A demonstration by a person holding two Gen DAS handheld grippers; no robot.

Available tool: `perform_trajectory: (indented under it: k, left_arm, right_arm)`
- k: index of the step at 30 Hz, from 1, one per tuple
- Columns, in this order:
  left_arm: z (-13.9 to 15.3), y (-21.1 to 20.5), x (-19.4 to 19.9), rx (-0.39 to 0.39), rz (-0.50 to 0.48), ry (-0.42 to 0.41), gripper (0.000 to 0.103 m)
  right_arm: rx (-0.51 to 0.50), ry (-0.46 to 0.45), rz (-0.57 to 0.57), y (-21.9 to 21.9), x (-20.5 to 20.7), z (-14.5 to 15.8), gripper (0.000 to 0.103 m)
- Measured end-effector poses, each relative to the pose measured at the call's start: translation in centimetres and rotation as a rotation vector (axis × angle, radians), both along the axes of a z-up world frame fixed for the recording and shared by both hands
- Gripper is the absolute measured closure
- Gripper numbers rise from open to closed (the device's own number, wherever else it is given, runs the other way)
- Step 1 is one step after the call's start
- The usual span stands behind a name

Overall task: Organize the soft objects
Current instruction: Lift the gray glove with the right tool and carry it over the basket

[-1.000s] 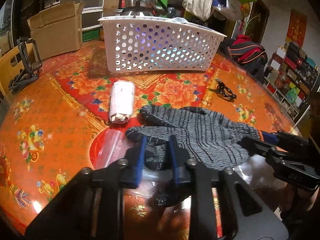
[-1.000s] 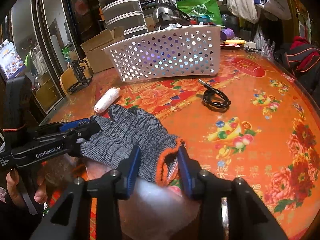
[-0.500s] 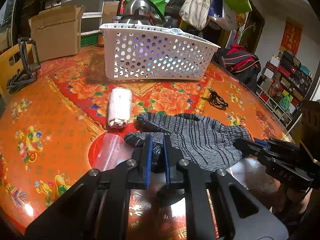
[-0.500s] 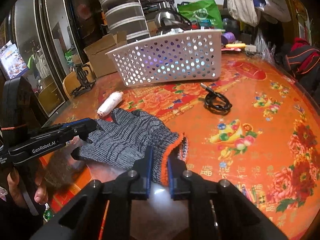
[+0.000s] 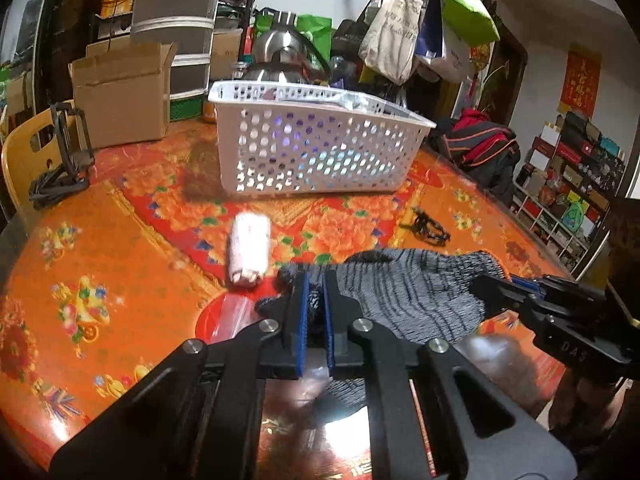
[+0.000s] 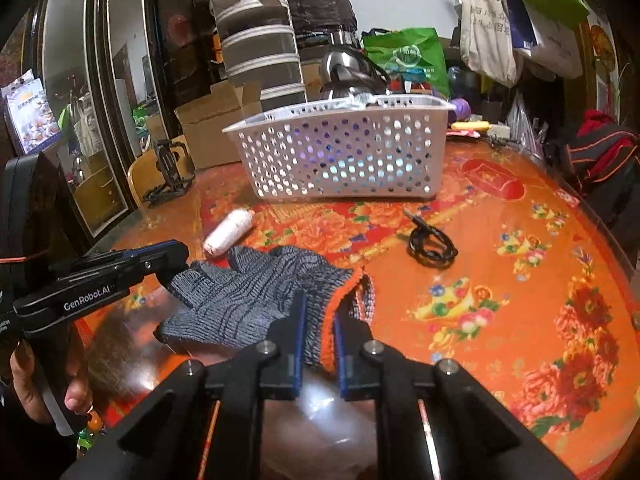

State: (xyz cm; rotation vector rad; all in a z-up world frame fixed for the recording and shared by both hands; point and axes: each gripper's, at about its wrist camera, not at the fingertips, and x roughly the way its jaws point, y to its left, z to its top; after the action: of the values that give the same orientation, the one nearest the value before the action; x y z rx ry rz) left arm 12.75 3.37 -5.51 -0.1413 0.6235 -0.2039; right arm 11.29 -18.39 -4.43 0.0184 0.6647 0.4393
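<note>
A grey knit glove (image 5: 412,288) with an orange cuff hangs between both grippers, lifted off the orange flowered table. My left gripper (image 5: 314,312) is shut on its finger end. My right gripper (image 6: 318,332) is shut on its orange cuff (image 6: 332,320); the glove also shows in the right wrist view (image 6: 256,292). A white rolled cloth (image 5: 248,254) lies on the table beyond the left gripper, and shows in the right wrist view (image 6: 228,232). A white perforated basket (image 5: 316,152) stands further back, holding something silvery.
A coiled black cable (image 6: 432,244) lies to the right of the glove. A clear zip bag (image 5: 228,314) lies under the left gripper. A cardboard box (image 5: 120,96) and a black stand (image 5: 64,160) sit at the back left. The table edge (image 6: 616,240) curves at the right.
Both grippers closed on the glove, left on the fingers and right on the cuff, and raised it off the table.
</note>
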Motion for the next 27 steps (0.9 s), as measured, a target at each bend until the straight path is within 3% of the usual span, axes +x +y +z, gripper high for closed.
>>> perform_trajectory:
  k: [9,19,27]
  left_arm:
    - [2.3,0.6,0.6,-0.048,-0.011,-0.001,0.097]
    - [7.4,0.7,2.0,-0.048,-0.025,-0.061,0.097]
    - [11.2,1.6,5.3,-0.092,-0.039,-0.046,0.097]
  right_arm:
    - [0.023,-0.036,0.015,0.2,0.5,2.6,0.093]
    - [-0.002,-0.099,0.025,0.7,2.3,6.9,0.095]
    - [-0.007,-0.134,0.054,1.3,4.8,10.8,0.096]
